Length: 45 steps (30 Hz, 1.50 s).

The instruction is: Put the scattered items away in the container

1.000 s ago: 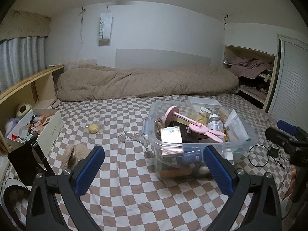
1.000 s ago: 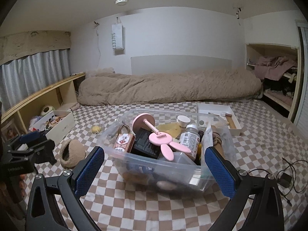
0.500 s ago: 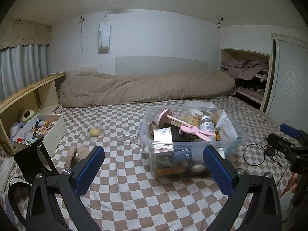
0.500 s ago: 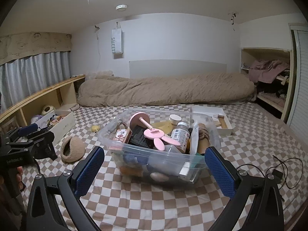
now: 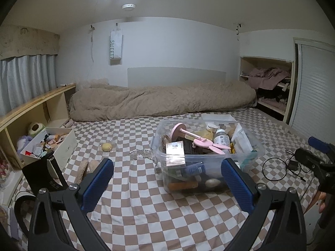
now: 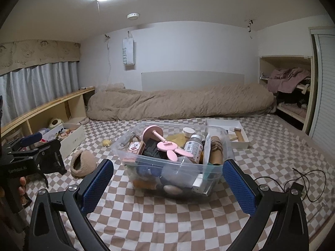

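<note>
Both grippers, left (image 5: 167, 183) and right (image 6: 168, 183), hang back from the full bin (image 6: 167, 167), jaws apart and empty, likely because tidying is nearly finished.

A rolled beige duvet (image 5: 161, 101) lies across the far end of the checkered bed (image 5: 146, 205). A white paper bag (image 6: 129, 51) hangs on the wall, grey curtains (image 6: 37, 85) cover the window, and a black cable (image 6: 307, 179) lies on the sheet.
</note>
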Each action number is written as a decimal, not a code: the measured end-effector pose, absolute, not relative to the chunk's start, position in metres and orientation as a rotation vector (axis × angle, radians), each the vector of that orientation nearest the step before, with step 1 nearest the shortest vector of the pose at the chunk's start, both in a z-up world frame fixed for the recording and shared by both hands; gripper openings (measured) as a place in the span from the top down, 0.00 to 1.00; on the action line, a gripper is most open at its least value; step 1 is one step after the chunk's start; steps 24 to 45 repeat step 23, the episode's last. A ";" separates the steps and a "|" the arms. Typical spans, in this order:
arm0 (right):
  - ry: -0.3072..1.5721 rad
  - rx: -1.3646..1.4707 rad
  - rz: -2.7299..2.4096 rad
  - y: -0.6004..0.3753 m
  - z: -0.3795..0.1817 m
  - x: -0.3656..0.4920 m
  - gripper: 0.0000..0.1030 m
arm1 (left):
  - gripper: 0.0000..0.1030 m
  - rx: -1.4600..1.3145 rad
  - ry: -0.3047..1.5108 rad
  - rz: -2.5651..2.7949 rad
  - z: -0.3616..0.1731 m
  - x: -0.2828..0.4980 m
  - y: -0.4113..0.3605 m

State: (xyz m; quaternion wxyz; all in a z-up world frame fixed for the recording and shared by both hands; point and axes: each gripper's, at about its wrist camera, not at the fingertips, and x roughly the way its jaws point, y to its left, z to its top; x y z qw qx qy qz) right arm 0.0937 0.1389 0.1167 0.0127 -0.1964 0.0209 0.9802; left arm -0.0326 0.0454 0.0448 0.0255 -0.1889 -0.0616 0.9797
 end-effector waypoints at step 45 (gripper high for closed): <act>0.058 -0.605 3.055 0.145 0.112 0.110 0.00 | 0.00 -0.572 -0.120 3.039 0.046 -0.016 0.060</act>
